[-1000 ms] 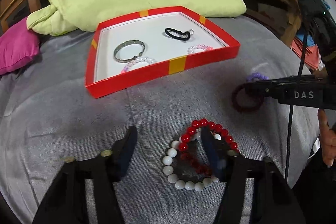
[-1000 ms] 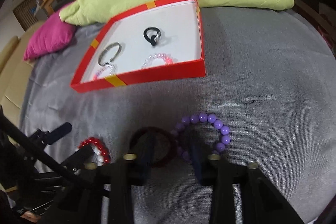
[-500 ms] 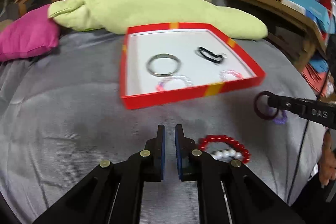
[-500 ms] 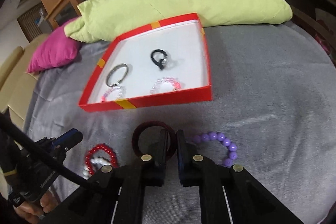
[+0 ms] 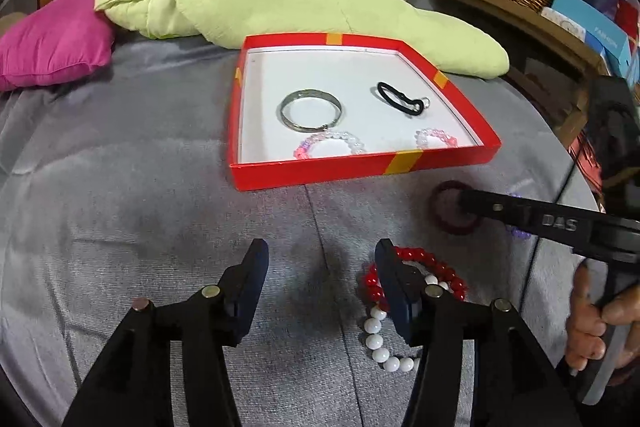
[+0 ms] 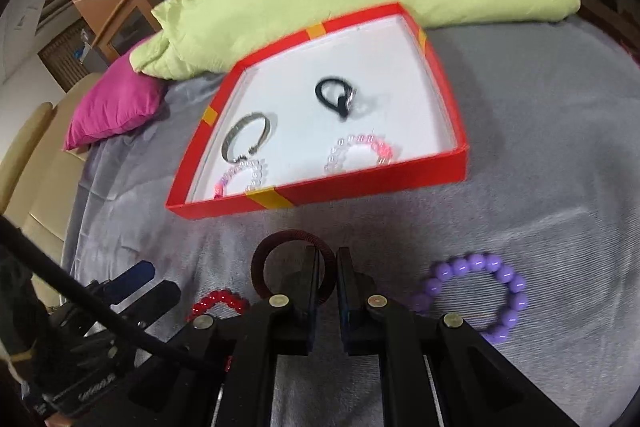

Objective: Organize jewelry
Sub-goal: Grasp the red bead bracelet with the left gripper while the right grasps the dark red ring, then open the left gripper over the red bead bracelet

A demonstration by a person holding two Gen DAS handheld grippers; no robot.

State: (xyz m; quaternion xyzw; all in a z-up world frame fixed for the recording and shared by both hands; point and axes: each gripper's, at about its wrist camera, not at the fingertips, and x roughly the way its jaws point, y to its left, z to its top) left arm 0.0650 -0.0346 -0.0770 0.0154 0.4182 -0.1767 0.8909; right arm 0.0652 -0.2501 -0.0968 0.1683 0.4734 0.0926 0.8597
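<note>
One red box (image 5: pixel 360 171) held four pieces: metal bangle (image 5: pixel 311 109), black hair tie (image 5: pixel 400 99), two pink-clear bead bracelets (image 5: pixel 330 143) (image 5: pixel 436 137). Four more lay outside: red (image 5: pixel 416 267), white (image 5: pixel 380 343), purple (image 6: pixel 480 291), maroon (image 6: pixel 292 267).

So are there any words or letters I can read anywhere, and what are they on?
"DAS": on the black arm of the right tool, seen from the left camera.
"FASHION", faint and small: on the blue box on the shelf at the right.
White lettering on the black handle at the bottom left of the right camera: too blurred to read.
Nothing readable on the red tray or the bracelets.
</note>
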